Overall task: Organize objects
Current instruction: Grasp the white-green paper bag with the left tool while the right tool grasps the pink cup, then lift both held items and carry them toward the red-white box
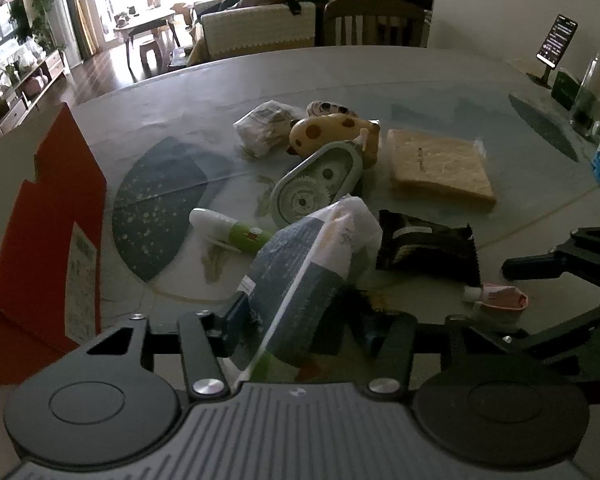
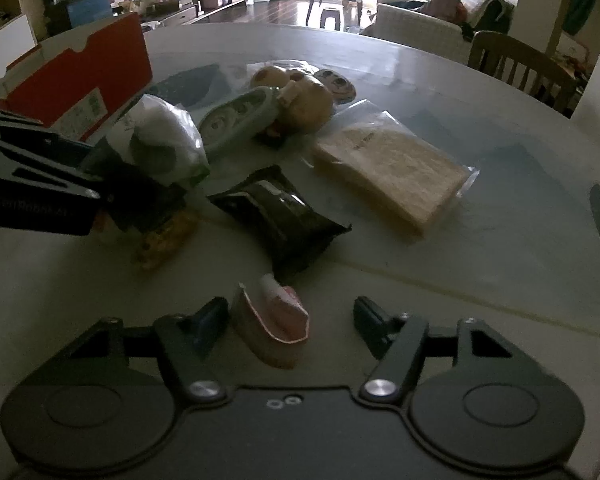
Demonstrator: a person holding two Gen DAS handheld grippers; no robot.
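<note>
Gripping blue-white bag (image 1: 300, 264), left gripper (image 1: 300, 328), right gripper (image 2: 292, 320) straddling pink tube (image 2: 276, 320)

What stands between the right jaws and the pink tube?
Nothing visible. The pink tube already lies between the open jaws of the right gripper, on bare table. The black packet lies beyond it, not in the way.

- The printed label on the red box (image 1: 82, 280), at nine o'clock in the left wrist view, is too small to read.
- The blue-and-white bag (image 1: 300, 276) hides the left gripper's right finger.
- The phone (image 1: 556, 42) screen text at two o'clock is illegible.
</note>
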